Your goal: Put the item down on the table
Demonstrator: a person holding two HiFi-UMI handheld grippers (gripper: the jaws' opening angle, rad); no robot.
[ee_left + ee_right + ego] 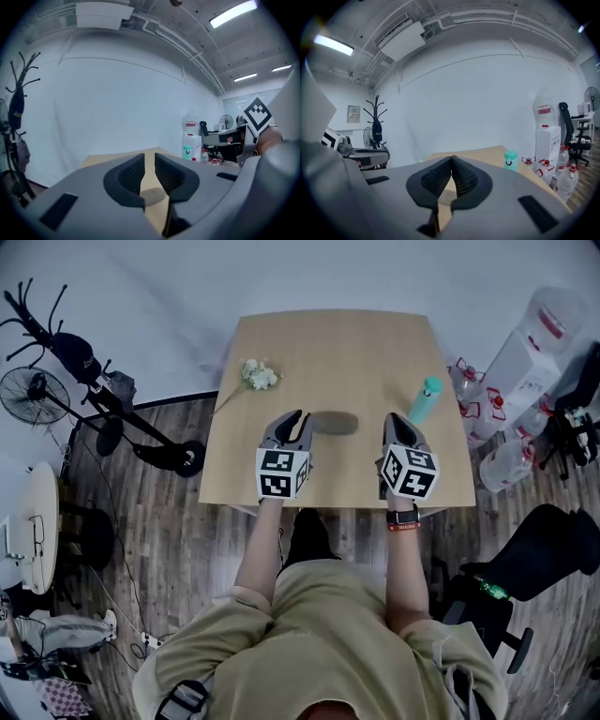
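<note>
Both grippers hover over the near half of the wooden table (337,343). My left gripper (298,416) (149,164) has a narrow gap between its dark ribbed pads, with nothing between them. The jaw tips of my right gripper (394,422) (451,159) touch, and it holds nothing. A teal bottle (425,399) (511,160) rests on the table just beyond and to the right of the right gripper. A small bunch of white flowers (255,375) lies at the far left of the table. A flat dark oval patch (333,421) (152,196) lies between the grippers; whether it is an object or a shadow I cannot tell.
Large water bottles (511,362) and a white dispenser (191,145) stand on the floor to the right of the table. A black office chair (534,559) is at the near right. A fan (33,395) and a coat stand (56,343) are on the left.
</note>
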